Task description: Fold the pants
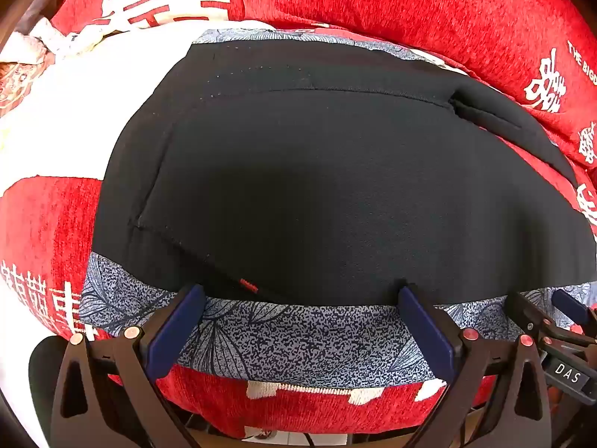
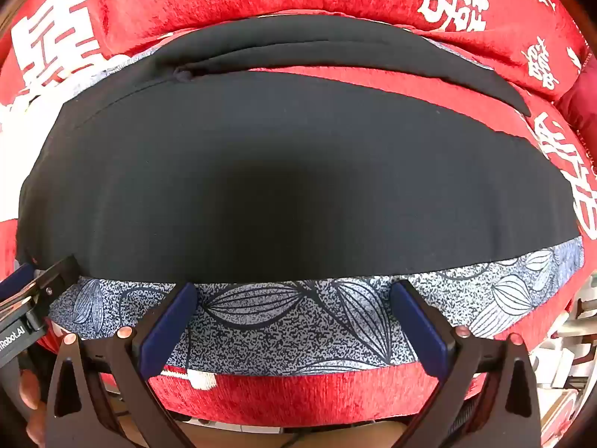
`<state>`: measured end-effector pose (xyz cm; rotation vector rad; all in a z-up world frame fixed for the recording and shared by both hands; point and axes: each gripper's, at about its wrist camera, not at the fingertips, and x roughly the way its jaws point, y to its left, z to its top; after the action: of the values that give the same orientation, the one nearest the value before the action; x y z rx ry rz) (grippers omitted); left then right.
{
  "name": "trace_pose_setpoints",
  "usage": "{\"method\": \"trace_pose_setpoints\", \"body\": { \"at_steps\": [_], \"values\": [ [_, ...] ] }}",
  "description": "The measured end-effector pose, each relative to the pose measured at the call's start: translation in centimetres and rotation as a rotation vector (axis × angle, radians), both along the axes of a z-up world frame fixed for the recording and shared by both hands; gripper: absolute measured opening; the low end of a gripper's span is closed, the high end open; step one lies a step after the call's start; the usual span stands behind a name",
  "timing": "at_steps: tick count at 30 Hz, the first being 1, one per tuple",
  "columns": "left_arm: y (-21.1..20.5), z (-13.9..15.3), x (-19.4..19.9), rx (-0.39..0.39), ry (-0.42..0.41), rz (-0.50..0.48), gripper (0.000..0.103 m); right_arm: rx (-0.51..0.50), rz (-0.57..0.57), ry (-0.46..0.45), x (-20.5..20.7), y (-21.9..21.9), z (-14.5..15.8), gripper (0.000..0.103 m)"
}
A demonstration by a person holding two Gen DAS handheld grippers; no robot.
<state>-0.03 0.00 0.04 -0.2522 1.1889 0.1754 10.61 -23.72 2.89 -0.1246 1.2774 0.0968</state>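
Black pants (image 1: 317, 186) lie flat on a blue-grey leaf-patterned cloth (image 1: 298, 336) over a red cushion; they also fill the right wrist view (image 2: 298, 171). A narrower black part (image 2: 335, 44) lies along the far edge. My left gripper (image 1: 302, 298) is open and empty, its fingertips at the pants' near edge. My right gripper (image 2: 294, 295) is open and empty, also at the near edge. The right gripper shows at the right of the left wrist view (image 1: 559, 310), and the left gripper at the left of the right wrist view (image 2: 33, 280).
Red cushions with white characters (image 2: 447, 3) rise behind the pants. A white patch of the cover (image 1: 74, 112) lies to the left. The cushion's front edge (image 1: 298, 403) drops off just below the grippers.
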Motion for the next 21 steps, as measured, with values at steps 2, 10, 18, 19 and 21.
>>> {"method": "trace_pose_setpoints", "body": {
  "at_steps": [2, 10, 18, 19, 21],
  "values": [
    [0.1, 0.0, 0.1, -0.001, 0.005, 0.0, 0.103, -0.001, 0.0, 0.0, -0.1, 0.0, 0.0, 0.103],
    [-0.1, 0.2, 0.0, 0.009, 0.012, 0.001, 0.103, 0.002, 0.0, 0.007, -0.2, 0.4, -0.4, 0.103],
    [-0.1, 0.1, 1.2, -0.003, 0.022, -0.019, 0.103, -0.005, -0.003, 0.041, 0.9, 0.8, -0.9, 0.103],
    [0.2, -0.4, 0.9, -0.001, 0.017, -0.018, 0.103, -0.006, -0.003, 0.042, 0.9, 0.8, -0.9, 0.103],
    [0.2, -0.4, 0.9, 0.0, 0.015, -0.017, 0.103, -0.008, -0.006, 0.044, 0.9, 0.9, -1.0, 0.103]
  ]
}}
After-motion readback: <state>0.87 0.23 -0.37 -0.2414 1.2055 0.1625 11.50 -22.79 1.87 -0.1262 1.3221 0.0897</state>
